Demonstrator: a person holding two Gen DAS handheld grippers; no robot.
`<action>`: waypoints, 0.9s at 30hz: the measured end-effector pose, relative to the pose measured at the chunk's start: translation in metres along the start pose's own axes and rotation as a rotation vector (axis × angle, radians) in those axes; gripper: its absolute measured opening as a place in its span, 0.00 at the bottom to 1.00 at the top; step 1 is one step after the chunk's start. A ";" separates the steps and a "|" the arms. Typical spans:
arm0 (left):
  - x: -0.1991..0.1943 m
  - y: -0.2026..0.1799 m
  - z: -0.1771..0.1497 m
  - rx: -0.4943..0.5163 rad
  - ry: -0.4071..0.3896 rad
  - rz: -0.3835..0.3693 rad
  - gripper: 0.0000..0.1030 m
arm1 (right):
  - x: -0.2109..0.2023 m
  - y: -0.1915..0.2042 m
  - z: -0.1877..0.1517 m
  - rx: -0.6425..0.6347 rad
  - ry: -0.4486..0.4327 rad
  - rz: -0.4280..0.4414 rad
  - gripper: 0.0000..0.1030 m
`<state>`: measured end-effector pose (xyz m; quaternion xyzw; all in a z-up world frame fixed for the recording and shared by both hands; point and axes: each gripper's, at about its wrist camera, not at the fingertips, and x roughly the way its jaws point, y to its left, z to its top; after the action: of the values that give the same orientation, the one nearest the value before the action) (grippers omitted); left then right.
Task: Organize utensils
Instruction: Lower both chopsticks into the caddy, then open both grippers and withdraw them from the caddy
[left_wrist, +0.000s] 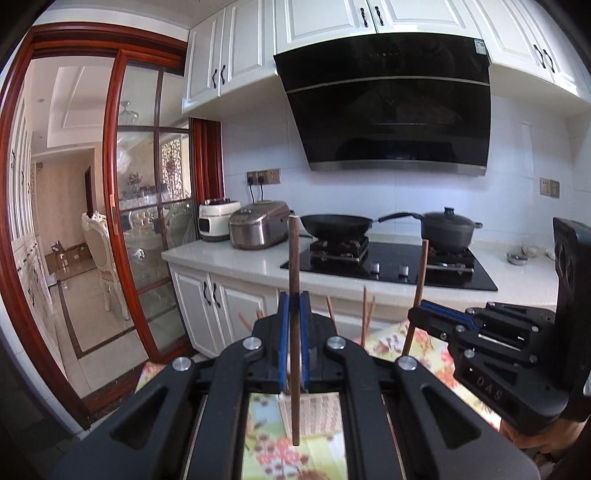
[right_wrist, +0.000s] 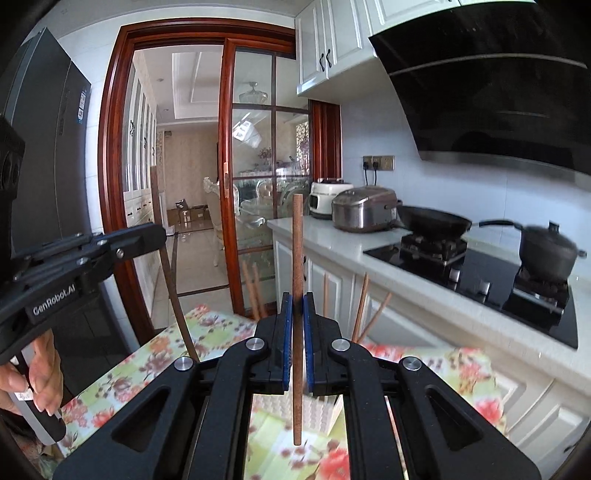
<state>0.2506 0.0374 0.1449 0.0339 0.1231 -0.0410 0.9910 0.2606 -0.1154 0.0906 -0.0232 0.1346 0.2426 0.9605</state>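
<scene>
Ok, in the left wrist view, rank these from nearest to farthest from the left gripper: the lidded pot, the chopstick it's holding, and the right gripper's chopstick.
1. Chopstick, upright and clamped in the left gripper.
2. Second chopstick, to the right, clamped in the right gripper.
3. Lidded pot, far right on the stove's right burner.

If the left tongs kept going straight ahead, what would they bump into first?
Probably the brown sticks poking up just ahead of the left tongs, which are shut on a chopstick. Past those comes the white counter by the stove. Depth is hard to judge.
</scene>
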 end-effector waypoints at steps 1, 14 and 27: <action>0.005 0.001 0.005 -0.002 -0.002 -0.001 0.05 | 0.005 -0.003 0.006 -0.001 -0.001 -0.004 0.06; 0.066 0.021 0.033 -0.078 0.008 -0.018 0.05 | 0.054 -0.022 0.023 0.012 0.032 -0.014 0.06; 0.131 0.026 -0.034 -0.113 0.168 -0.056 0.05 | 0.124 -0.025 -0.028 0.032 0.199 0.015 0.06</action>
<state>0.3711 0.0559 0.0815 -0.0220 0.2089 -0.0586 0.9759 0.3698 -0.0833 0.0296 -0.0311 0.2335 0.2439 0.9408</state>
